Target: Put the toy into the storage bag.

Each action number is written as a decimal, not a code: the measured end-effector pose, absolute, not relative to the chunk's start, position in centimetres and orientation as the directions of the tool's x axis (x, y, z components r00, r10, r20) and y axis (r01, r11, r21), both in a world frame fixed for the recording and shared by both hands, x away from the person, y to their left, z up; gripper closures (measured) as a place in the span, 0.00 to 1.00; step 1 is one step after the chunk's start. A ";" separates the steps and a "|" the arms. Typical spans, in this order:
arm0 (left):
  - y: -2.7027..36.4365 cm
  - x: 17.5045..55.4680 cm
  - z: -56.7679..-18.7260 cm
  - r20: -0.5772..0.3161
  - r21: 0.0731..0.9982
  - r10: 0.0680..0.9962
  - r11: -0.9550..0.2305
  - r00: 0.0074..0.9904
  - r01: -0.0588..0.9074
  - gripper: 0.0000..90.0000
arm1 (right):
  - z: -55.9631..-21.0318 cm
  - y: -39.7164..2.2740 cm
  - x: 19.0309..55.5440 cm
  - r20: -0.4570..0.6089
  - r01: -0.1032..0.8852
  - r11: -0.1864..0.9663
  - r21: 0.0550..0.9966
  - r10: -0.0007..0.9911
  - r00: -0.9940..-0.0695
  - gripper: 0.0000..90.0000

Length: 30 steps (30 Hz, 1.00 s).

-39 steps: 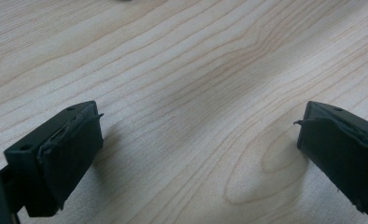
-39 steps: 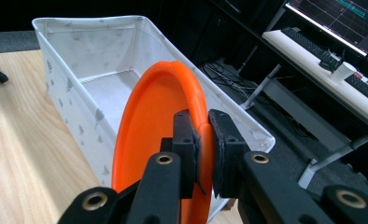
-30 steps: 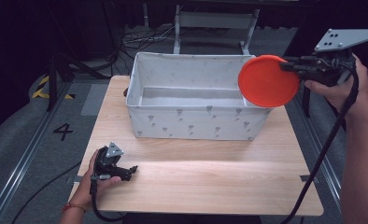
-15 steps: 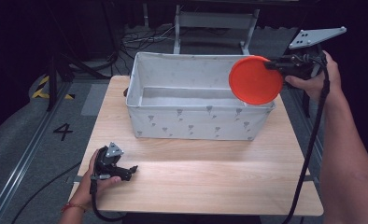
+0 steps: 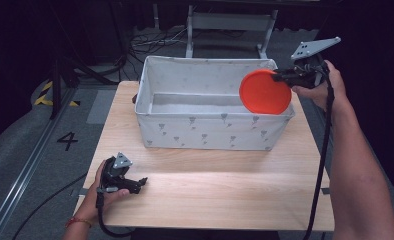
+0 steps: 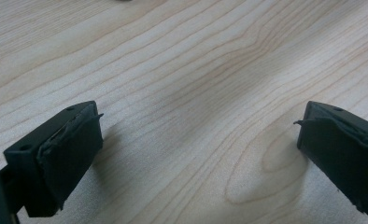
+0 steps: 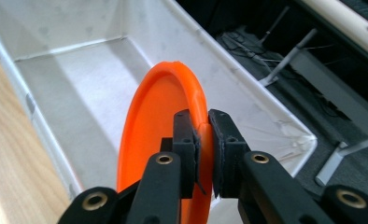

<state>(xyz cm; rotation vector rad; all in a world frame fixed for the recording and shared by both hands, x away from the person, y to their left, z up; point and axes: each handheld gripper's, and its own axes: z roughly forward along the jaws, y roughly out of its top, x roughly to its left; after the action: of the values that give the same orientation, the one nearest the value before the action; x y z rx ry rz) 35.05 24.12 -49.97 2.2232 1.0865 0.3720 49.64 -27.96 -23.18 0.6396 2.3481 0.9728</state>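
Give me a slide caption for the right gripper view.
Right gripper clamps orange plate on edge above the white bin.

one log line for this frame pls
right gripper: shut on orange plate rim, over right end of white fabric bin | left gripper: open, empty, resting on wooden table

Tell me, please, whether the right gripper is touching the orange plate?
Touching. In the right gripper view, the right gripper has both black jaws shut on the rim of the orange plate, held on edge above the white bin.

Wood table (image 5: 225, 195) w/ fabric bin (image 5: 210, 132)
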 end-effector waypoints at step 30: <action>24.2 35.1 -49.9 -0.012 0.646 0.782 -0.469 0.623 0.602 0.01 | -27.2 -22.8 51.4 -0.224 0.188 0.948 0.256 0.247 -0.943 0.90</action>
<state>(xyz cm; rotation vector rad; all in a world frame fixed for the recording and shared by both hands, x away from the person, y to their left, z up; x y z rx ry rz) 35.08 24.18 -49.94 2.2293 1.0805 0.3799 51.43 -22.76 -27.20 0.3234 2.8470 0.3381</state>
